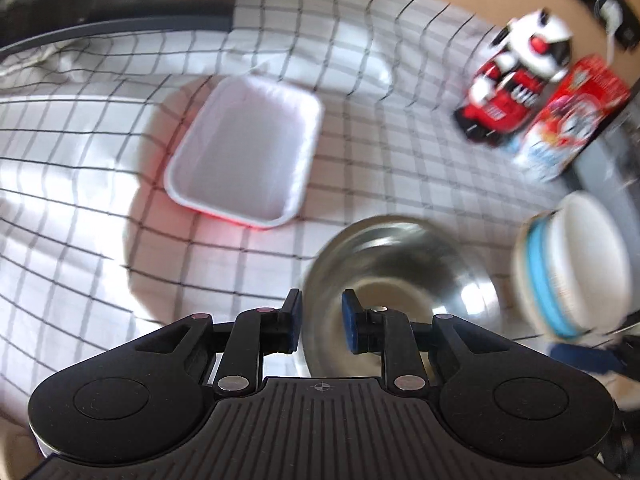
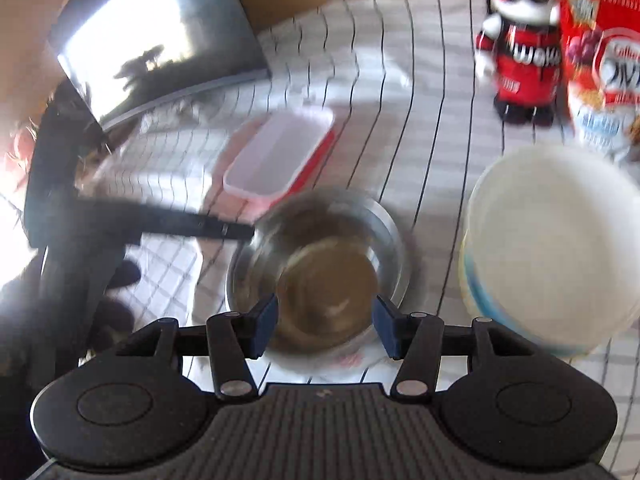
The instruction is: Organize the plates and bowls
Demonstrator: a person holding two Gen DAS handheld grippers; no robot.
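Two pieces of print show on your table, both blurred. The cereal bag at the far right carries a partly readable word beginning "Cal" plus Japanese characters you cannot make out. The red, white and black toy robot beside it has white lettering across its chest, too smeared to read.

Your metal bowl sits upright on the checked tablecloth, mouth up. In the left wrist view its near-left rim stands between the pads of your left gripper; the fingers are a narrow gap apart, and the blur stops you from telling whether they pinch the rim. From the right wrist view the left gripper reaches in from the left to touch that same rim of the bowl.

Your right gripper is spread wide, its pads framing the near side of the bowl and gripping nothing.

The rectangular tray, white inside with red outer walls, lies flat just beyond the bowl, its long axis running from near-left to far-right in the left wrist view. The white tub with a blue band is near the bowl's right, tilted so its opening faces your cameras; what supports it is unclear.

A dark laptop rests at the far left.
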